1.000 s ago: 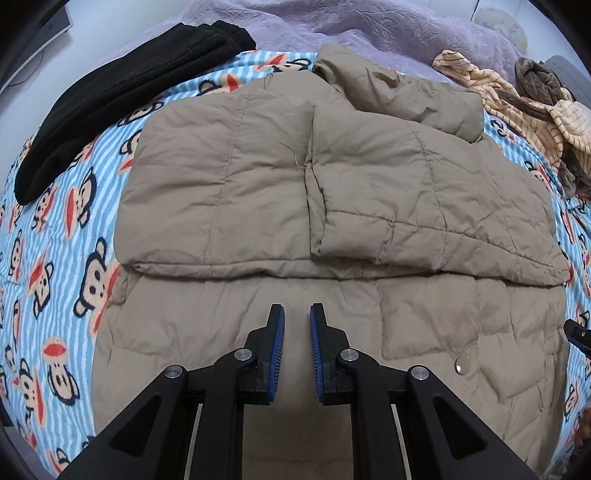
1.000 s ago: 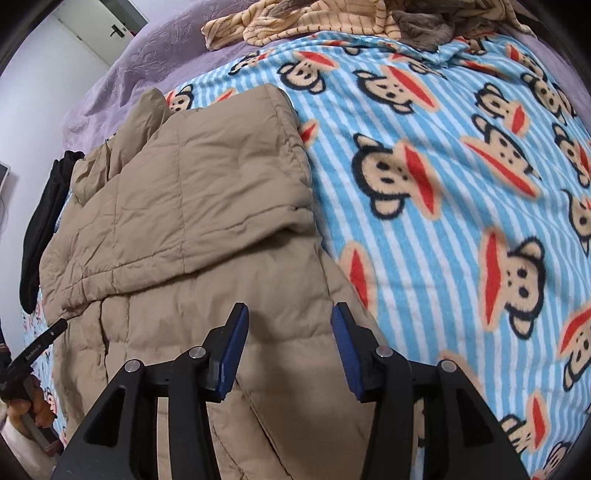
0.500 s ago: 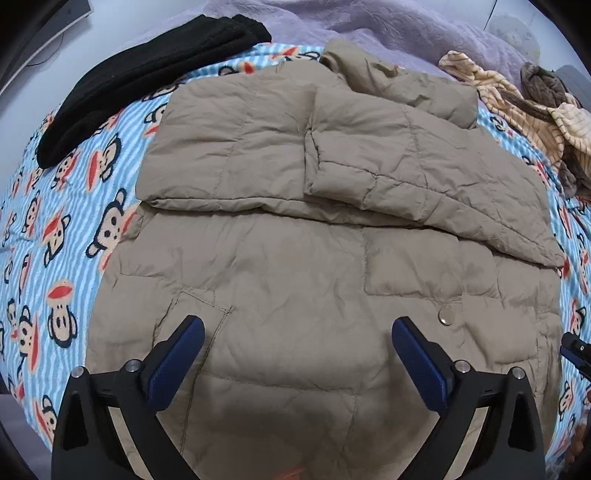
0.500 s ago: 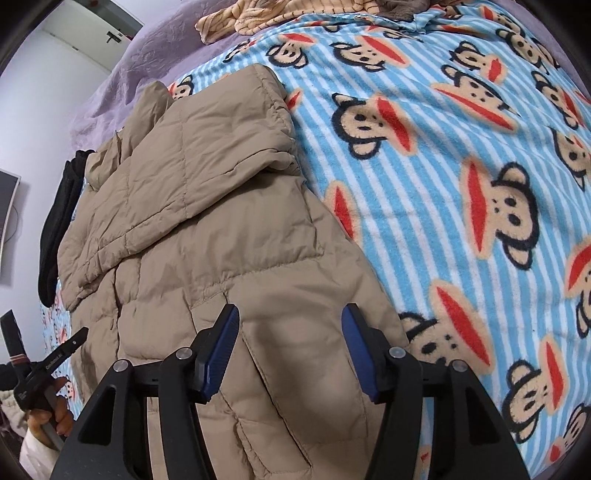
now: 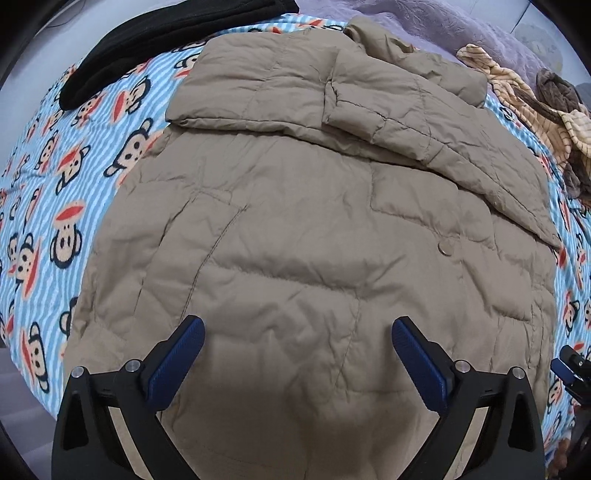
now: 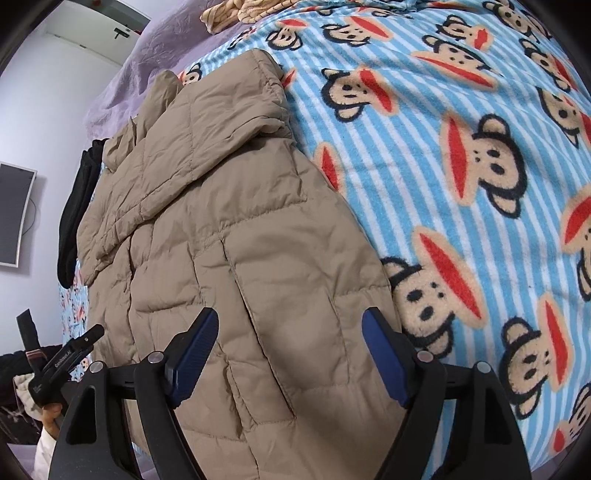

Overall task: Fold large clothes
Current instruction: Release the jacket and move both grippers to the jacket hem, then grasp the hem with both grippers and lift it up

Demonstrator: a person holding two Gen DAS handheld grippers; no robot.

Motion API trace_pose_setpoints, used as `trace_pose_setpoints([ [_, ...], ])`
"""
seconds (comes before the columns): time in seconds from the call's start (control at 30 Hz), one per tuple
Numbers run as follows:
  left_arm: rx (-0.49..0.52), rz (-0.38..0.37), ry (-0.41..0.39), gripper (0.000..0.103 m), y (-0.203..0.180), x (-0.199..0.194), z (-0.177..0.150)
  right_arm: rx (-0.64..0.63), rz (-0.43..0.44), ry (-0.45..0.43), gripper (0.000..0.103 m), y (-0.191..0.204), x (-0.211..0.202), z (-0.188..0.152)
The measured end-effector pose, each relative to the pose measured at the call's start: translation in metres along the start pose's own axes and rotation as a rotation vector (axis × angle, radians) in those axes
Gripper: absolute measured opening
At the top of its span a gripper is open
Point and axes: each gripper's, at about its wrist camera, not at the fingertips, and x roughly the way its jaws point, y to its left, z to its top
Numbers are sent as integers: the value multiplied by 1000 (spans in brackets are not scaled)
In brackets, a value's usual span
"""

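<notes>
While both grippers hang over its near end, the tan padded jacket (image 5: 295, 221) lies spread on a bed covered by a blue-striped blanket (image 6: 461, 166) printed with cartoon monkey faces. Its sleeves are folded in across the upper body, one cuffed sleeve (image 5: 388, 107) overlapping the other, and a round snap (image 5: 446, 246) shows on the front. The left gripper (image 5: 297, 347) points down at the lower middle of the jacket; its jaws, having just swung apart, stand spread wide with bare fabric below them and nothing pinched. The right gripper (image 6: 290, 343) sits over the jacket's right edge beside a slanted pocket seam (image 6: 255, 314) — its jaws have also just been widening and grasp nothing, though cloth lies beneath the gap. A folded black garment (image 5: 155, 44) rests at the far left of the blanket, well apart from the jacket, and a striped beige garment (image 5: 517, 99) lies bunched at the far right — beside a lilac quilt (image 5: 443, 26).
</notes>
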Motion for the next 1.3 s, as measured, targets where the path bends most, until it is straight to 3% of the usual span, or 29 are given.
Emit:
trace_pose_setpoints([
  [0.43,61,-42,40,102,26,-18,-50,71,40,29,83,10,-8,-43],
  [0.47,63,-43,42,102,31,-21,-53,78,41,35,86,12,-7,-47],
  [0.53,64,-43,45,102,42,-25,-58,95,40,46,102,16,-5,-57],
  [0.57,60,-44,46,102,47,-27,-61,103,45,41,103,18,-6,-61],
  [0.93,51,-61,56,102,98,-49,-84,199,71,57,103,42,-10,-105],
  [1.3,40,-39,88,102,116,-44,-98,331,90,48,103,26,-20,-139],
])
